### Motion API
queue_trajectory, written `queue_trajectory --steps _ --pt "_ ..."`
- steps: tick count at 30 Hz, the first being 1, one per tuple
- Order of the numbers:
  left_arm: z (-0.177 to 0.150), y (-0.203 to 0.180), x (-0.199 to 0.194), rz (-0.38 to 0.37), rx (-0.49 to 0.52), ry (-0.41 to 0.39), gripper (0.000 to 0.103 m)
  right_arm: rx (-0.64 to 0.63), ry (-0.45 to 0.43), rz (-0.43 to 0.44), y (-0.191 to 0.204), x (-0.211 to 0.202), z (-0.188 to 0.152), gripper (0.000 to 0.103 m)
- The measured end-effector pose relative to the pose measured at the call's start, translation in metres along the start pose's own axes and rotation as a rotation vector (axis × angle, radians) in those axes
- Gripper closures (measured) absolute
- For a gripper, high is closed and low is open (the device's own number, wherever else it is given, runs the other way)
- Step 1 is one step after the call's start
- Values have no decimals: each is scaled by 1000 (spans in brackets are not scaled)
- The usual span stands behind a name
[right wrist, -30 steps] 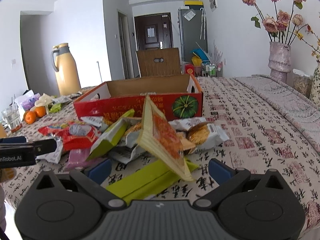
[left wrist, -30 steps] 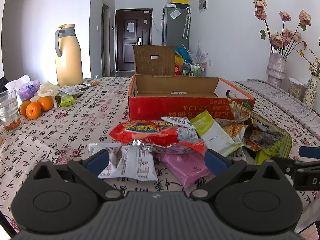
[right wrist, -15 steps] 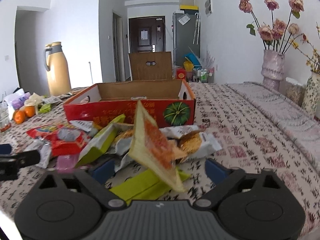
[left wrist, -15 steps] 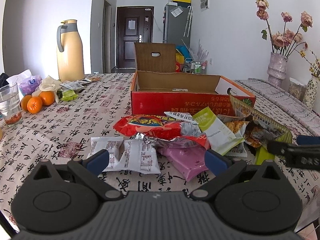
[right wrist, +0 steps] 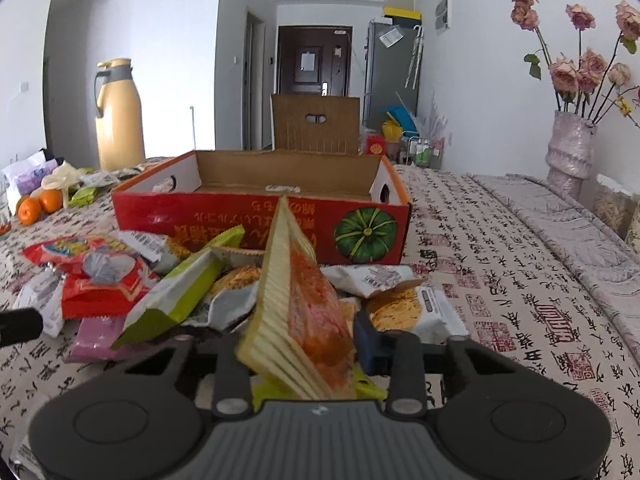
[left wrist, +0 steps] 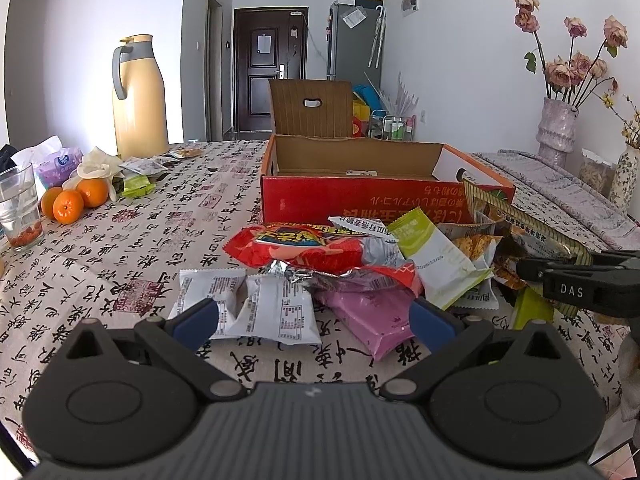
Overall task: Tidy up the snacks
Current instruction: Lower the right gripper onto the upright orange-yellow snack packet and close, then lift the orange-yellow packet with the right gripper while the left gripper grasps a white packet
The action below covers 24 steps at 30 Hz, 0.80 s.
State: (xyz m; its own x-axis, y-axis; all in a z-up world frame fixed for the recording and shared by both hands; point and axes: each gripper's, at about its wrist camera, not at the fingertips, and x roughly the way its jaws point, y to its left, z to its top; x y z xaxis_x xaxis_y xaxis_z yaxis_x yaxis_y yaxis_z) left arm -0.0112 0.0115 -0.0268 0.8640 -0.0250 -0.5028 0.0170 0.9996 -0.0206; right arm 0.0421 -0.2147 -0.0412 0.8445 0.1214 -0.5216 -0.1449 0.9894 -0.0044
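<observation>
Across the calligraphy-print cloth of our desk [left wrist: 168, 240], a heap of snack packets [left wrist: 360, 264] lies just in front of the open red cardboard box [left wrist: 360, 200], which sits near the desk's middle. Our right gripper [right wrist: 304, 344] is closing its jaws narrowly on an upright orange-and-cream packet [right wrist: 296, 292] at the heap's near right edge, and they seem to touch it. Our left gripper [left wrist: 314, 316] hangs with jaws wide over two white packets [left wrist: 248, 304] and a pink one [left wrist: 376, 316], holding nothing.

The right gripper [right wrist: 304, 344] has been brought forward around the upright orange packet [right wrist: 308, 304]. Its jaws, wide a second ago, are closing on it.
</observation>
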Motion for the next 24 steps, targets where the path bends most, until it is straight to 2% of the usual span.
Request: queue_trajectory --steps 3,4,7,24 --pt "0 -1 0 0 1 4 0 9 -3 8 -1 -1 -1 76" --pt "0 -1 0 -1 1 5 0 9 -3 12 -2 -1 -1 81" --pt "1 -2 -1 -3 2 5 0 18 -14 18 -3 -4 -1 83" --pt "1 -17 -12 -28 9 29 0 85 -171 16 -15 -52 -11 86"
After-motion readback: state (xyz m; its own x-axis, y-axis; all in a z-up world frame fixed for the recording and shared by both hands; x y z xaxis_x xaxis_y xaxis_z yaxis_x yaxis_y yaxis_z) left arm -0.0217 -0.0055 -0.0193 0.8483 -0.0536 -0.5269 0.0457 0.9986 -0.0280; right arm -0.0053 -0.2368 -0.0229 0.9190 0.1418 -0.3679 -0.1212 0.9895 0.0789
